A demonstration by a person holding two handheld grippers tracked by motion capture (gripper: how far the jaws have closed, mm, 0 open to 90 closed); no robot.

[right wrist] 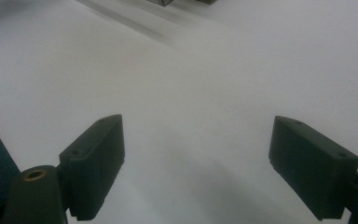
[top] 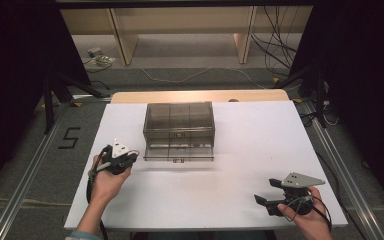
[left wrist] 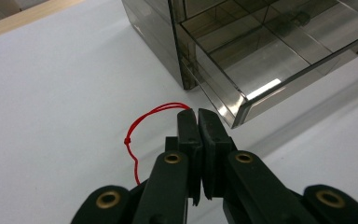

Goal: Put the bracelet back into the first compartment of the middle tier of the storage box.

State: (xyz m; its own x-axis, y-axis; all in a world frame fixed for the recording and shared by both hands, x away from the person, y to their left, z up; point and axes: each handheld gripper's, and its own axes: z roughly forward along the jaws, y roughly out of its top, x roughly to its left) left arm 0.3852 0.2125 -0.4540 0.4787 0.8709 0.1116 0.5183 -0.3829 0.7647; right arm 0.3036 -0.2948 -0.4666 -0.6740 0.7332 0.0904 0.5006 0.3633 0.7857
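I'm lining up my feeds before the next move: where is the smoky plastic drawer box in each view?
High view: drawer box at table centre, lower drawer pulled out.
Left gripper view: upper right, open drawer corner just beyond the shut jaws.
Right gripper view: a sliver at the top edge.
Shared landmark: the white table.

Dim, soft pictures: the white table [top: 240,150] glows against dark surroundings, with perhaps overhead light casting faint shadows.

High view overhead facing forward, gripper views close, sharing white table [top: 240,165]
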